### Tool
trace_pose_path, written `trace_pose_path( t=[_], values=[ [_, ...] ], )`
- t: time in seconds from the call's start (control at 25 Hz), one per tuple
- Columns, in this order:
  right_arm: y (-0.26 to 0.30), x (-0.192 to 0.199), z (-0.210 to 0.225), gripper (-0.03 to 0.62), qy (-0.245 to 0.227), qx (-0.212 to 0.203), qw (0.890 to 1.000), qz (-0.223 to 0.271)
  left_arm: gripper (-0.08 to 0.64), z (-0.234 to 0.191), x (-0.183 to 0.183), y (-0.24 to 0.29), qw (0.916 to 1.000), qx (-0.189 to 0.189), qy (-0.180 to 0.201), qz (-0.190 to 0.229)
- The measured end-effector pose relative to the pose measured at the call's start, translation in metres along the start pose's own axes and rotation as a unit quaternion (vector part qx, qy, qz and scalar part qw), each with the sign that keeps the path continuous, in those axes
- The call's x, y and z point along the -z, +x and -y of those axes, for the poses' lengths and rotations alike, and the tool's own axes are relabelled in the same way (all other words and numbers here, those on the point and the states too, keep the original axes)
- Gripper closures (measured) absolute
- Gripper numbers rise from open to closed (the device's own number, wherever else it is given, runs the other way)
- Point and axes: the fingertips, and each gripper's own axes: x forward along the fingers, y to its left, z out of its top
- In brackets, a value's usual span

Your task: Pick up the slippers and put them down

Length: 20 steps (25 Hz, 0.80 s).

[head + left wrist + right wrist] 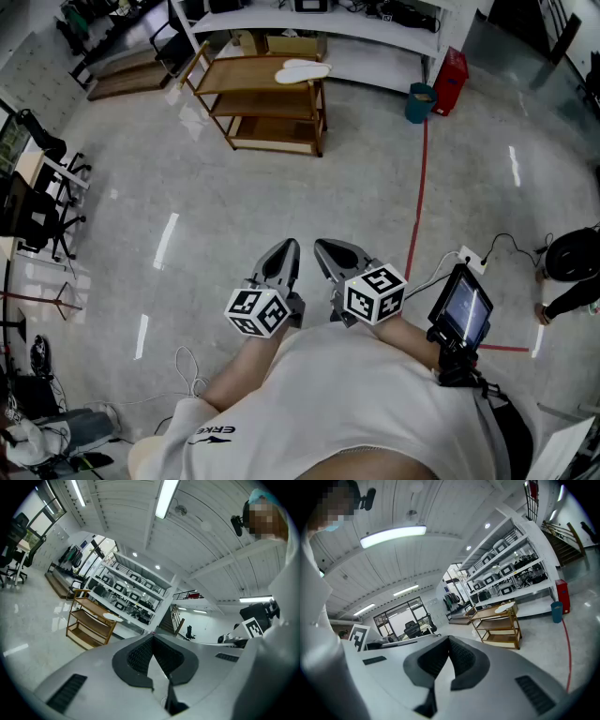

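Pair of flat white slippers (302, 70) lies on the top shelf of a brown wooden three-tier rack (239, 75), well apart from the person across open floor.

Left gripper (286, 251) and right gripper (328, 251) are held near the body, side by side, jaws pressed together on nothing.

Step in hand, as I judge it: the approach. Walk close first, spread the jaws before reaching, come in level with the shelf, and take the slippers by their overhanging edge.

The left gripper (284, 251) and the right gripper (328, 251) sit side by side just in front of the person's chest (356, 394). Both point forward, jaws pressed together, holding nothing.
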Motion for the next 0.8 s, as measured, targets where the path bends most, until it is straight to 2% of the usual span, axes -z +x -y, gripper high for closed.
trace_pose_path(
  t=[0.6,0.8],
  values=[
    [0.012,-0.017,0.020,0.588,0.011,0.016,1.000,0.003,0.557,-0.009,-0.010,0.021,0.9999,-0.006,-0.009,-0.007],
    [0.015,-0.034,0.061,0.589,0.016,0.014,1.000,0.007,0.557,-0.006,-0.009,0.065,0.9999,-0.008,-0.006,-0.009]
  ],
)
